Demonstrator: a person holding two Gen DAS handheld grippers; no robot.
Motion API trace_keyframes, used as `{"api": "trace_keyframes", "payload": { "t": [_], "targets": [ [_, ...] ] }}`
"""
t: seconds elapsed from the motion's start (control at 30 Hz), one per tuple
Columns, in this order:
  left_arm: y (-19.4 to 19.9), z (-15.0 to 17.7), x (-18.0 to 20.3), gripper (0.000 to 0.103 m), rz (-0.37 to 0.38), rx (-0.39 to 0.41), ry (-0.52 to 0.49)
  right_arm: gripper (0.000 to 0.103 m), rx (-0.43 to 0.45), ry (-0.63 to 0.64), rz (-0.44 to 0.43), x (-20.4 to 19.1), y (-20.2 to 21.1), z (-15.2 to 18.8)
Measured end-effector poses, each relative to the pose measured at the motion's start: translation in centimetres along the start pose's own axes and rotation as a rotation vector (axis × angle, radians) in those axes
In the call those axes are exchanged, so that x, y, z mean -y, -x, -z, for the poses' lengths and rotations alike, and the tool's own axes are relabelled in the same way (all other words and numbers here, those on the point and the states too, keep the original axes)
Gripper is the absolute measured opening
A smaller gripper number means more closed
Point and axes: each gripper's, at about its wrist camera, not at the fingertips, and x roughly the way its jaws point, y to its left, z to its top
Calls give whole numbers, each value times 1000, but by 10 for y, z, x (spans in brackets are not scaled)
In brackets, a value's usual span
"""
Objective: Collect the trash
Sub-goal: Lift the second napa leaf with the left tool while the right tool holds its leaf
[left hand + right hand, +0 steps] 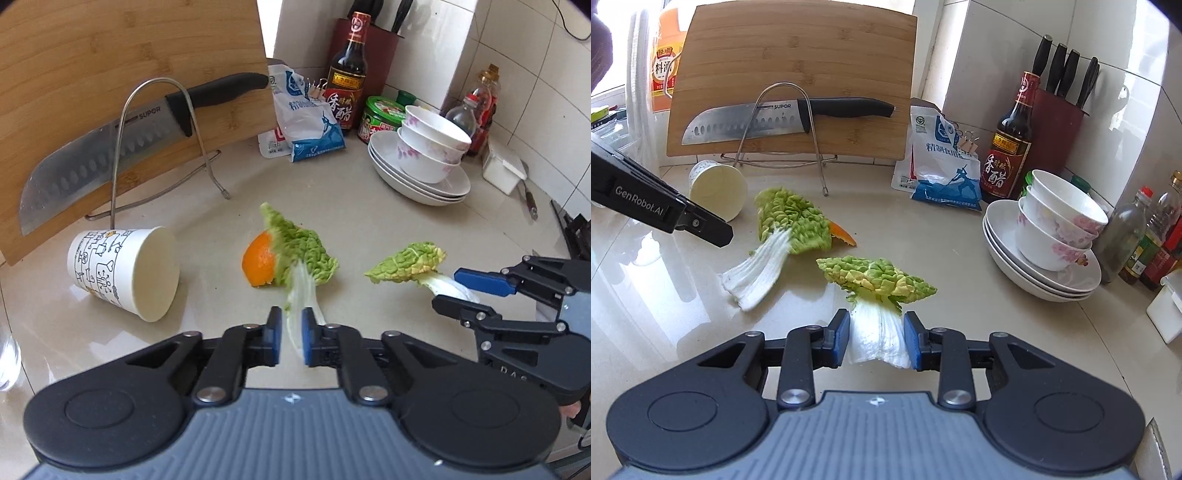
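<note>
one knife (768,120) marked supor, gripper arm (646,201) marked genrobot.ai

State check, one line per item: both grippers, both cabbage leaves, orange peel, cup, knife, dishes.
left gripper: pads astride a leaf stem, contact unclear
left cabbage leaf: flat on the counter, overlapping the peel
right gripper: pads at the stem's edges, grip unclear
right cabbage leaf: stem between the pads
orange peel: partly under the leaf
paper cup: tipped on its side
knife: racked on the board
bowls: stacked on plates
</note>
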Motion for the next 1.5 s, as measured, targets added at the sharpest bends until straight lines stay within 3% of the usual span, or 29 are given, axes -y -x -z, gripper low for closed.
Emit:
{"api": "trace_keyframes", "payload": {
  "t": [0.07, 0.17, 0.4, 0.5, 0.67, 0.97, 1.5],
  "targets": [
    [0, 4, 3, 67, -21, 9, 6, 36, -1, -2, 3, 0, 1, 1],
    [-3, 7, 10, 78, -27, 46, 13, 36, -2, -10, 5, 1, 1, 2],
    [-44, 7, 22, 75, -93, 46, 58, 36, -8, -19, 14, 5, 0, 3],
    [-56, 6, 19, 66, -83, 32, 73, 36, -7, -20, 19, 7, -1, 3],
    [-57, 6, 16, 36, -69, 24, 69, 36, -11, -26, 21, 10, -2, 5],
    [-37, 7, 23, 34, -64, 28, 24, 36, -4, -26, 20, 9, 6, 7],
    [17, 23, 76, 33, 67, 6, -138, 36, 9, -80, 77, 14, 74, 40]
  ]
}}
